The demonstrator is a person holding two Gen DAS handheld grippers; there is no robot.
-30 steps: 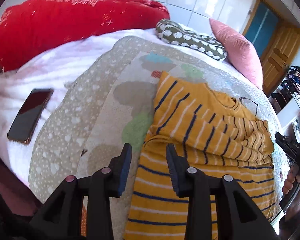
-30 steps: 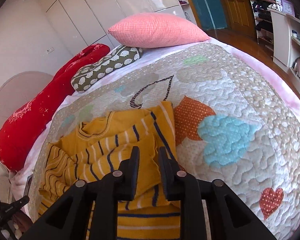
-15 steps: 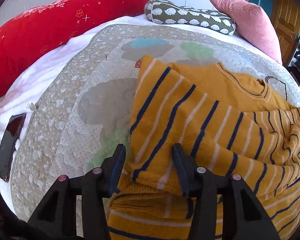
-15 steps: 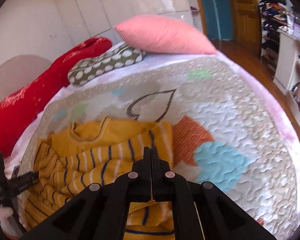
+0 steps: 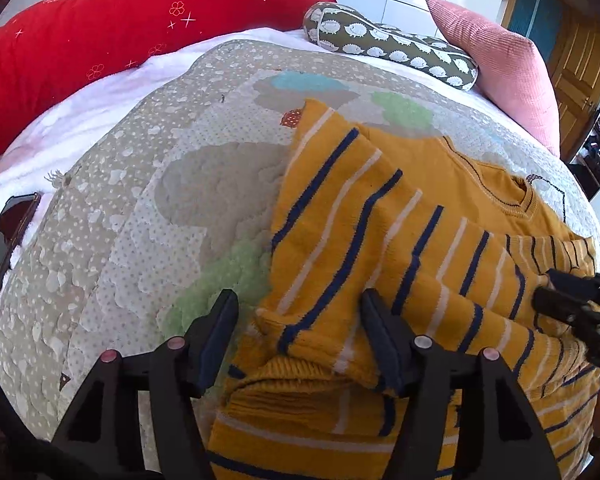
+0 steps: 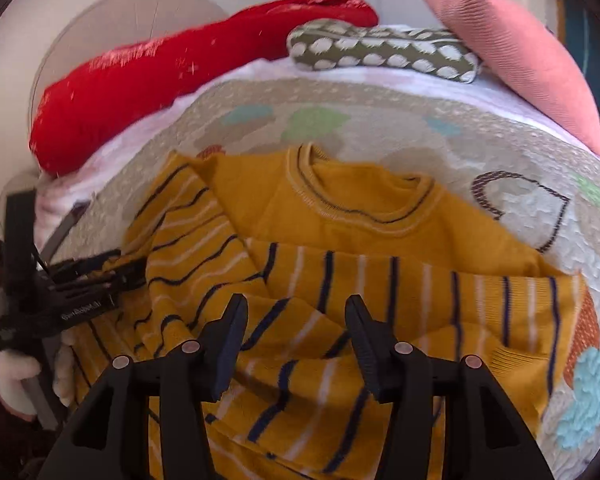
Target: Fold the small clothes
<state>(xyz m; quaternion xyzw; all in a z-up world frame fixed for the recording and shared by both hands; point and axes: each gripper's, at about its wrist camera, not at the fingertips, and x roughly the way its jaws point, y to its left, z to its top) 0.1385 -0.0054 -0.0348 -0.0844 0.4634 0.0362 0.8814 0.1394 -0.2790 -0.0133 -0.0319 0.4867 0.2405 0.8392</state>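
A small mustard-yellow sweater with navy and white stripes lies on the quilted bedcover, both sleeves laid across its front; it fills the right wrist view with its collar at the far side. My left gripper is open, with a folded sleeve edge lying between its fingers. My right gripper is open just above the striped sleeves and holds nothing. The right gripper also shows at the right edge of the left wrist view.
A quilted bedcover covers the bed. A long red pillow, a green patterned bolster and a pink cushion lie at the far side. A phone lies at the left edge.
My right gripper has opened from shut and let go of the sleeve, and has swung left over the sweater. My left gripper has opened wider, with the other sleeve lying across the front.
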